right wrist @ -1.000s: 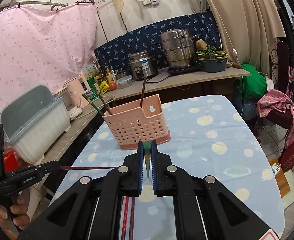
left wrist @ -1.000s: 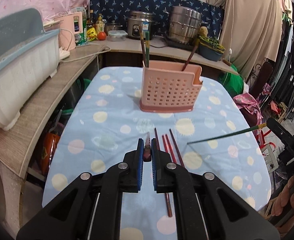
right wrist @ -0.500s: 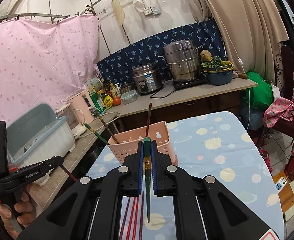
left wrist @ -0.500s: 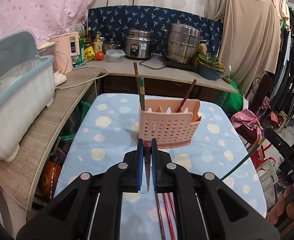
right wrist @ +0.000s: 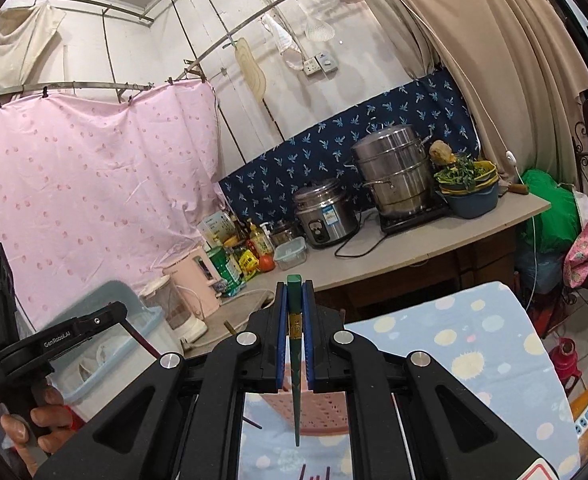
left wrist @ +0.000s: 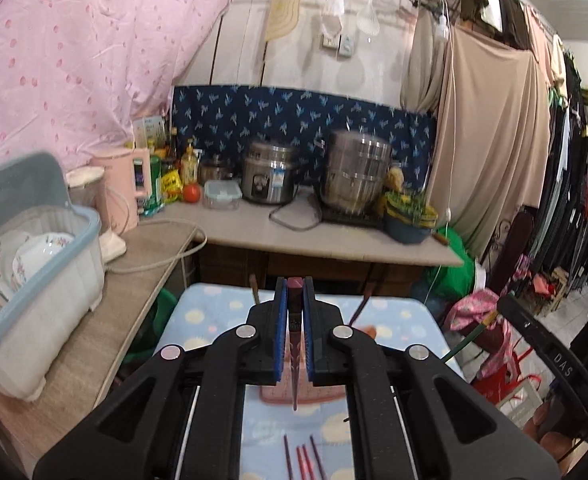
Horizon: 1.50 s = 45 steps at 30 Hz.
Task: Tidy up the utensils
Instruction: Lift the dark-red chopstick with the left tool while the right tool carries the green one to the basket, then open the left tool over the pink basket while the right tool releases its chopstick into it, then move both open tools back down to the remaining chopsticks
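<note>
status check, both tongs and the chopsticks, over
Left tongs shut on dark red chopstick. Right tongs shut on green chopstick. Pink holder below, nothing blocking.

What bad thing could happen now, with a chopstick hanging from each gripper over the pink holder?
1. The left gripper pinches its dark red chopstick near the top, so the long tip could swing and miss the pink holder.
2. The right gripper holds the green chopstick the same way; its tip may catch the holder's rim and slip.
3. Both grippers aim for one holder, so they might bump.
</note>
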Available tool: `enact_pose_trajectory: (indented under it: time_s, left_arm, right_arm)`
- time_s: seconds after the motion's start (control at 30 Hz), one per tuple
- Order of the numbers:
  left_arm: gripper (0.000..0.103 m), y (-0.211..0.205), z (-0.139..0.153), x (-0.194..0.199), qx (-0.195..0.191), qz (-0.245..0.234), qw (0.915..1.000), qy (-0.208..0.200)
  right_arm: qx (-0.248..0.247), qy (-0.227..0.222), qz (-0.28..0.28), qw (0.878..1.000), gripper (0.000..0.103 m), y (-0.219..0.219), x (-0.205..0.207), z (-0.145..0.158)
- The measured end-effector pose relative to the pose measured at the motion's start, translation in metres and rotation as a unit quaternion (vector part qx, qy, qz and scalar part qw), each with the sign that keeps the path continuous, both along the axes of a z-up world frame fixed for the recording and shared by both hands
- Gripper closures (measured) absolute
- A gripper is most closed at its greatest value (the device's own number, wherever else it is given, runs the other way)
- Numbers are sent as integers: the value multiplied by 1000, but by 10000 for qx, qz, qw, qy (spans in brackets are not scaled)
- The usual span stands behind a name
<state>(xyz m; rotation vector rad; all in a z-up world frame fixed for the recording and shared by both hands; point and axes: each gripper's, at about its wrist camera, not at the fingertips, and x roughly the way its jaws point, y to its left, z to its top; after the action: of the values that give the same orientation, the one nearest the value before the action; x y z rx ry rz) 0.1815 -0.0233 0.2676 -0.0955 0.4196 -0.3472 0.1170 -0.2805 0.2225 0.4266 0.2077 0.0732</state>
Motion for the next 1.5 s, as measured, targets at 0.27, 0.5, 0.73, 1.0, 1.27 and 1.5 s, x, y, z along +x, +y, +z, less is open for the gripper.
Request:
enact_pose_trajectory:
  time_s: [0.27,0.5,0.73,1.0,1.27,1.5]
  left_arm:
    - [96,-5,25,38,-279,222,9978,-564]
    - [96,-19,18,65,-235,239,9972,-674]
    - [96,-27,-14,86,-168,224,9987,-432]
    - [96,-29,-49,104,-63,260,9996,-36]
    - [70,-21,-57,103,-80,421,9991,0]
    - [65,-17,-54,88,-5,415,9991,14]
  right_arm:
    - [-101,-340,-137,9993,96,-1,42,28]
    - [-133,-177,-236,9995,96,-3,83,13]
    - [-213,191,-180,9994,96,0,108,-20]
    - [-327,655,-89,9973,96,7,125,-56]
    - [-358,647,-209,9970,86,6,115,-60]
    - [-436,624,-168,9970,78,13,98,-56]
